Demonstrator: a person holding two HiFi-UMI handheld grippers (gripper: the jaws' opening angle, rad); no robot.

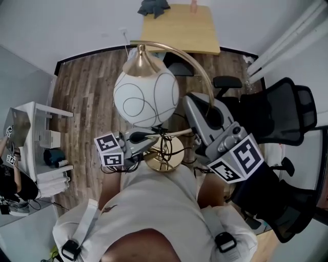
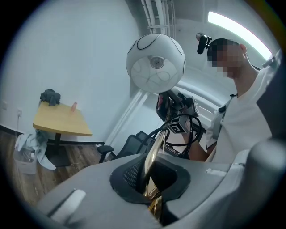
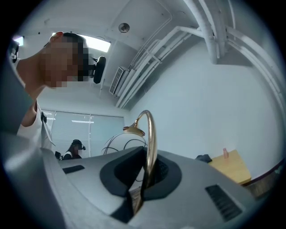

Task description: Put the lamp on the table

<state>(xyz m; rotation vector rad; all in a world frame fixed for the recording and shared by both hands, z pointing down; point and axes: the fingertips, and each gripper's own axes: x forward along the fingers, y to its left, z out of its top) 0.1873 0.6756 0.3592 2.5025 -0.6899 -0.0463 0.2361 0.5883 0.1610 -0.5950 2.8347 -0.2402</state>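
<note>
Holding the lamp [image 1: 146, 97] up off the floor with both grippers, well short of the table [image 1: 179, 31].

The lamp had a white ball shade drawn over with thin dark loops, a brass cap on top, a thin brass stem bent in a high arch, and a round brass base [image 1: 164, 156] with black cord [image 1: 165, 145] looped about it. The left gripper [image 2: 151, 181] was pinched tight on the stem near the base, and the shade hung above and ahead of its jaws. The right gripper [image 3: 146, 176] was clamped on the same stem, which rose from between its jaws and curled over to the cap. The base lay between the two grippers. The table, yellow wood with a dark cloth [image 1: 152, 7] on it, stood far beyond both grippers.
</note>
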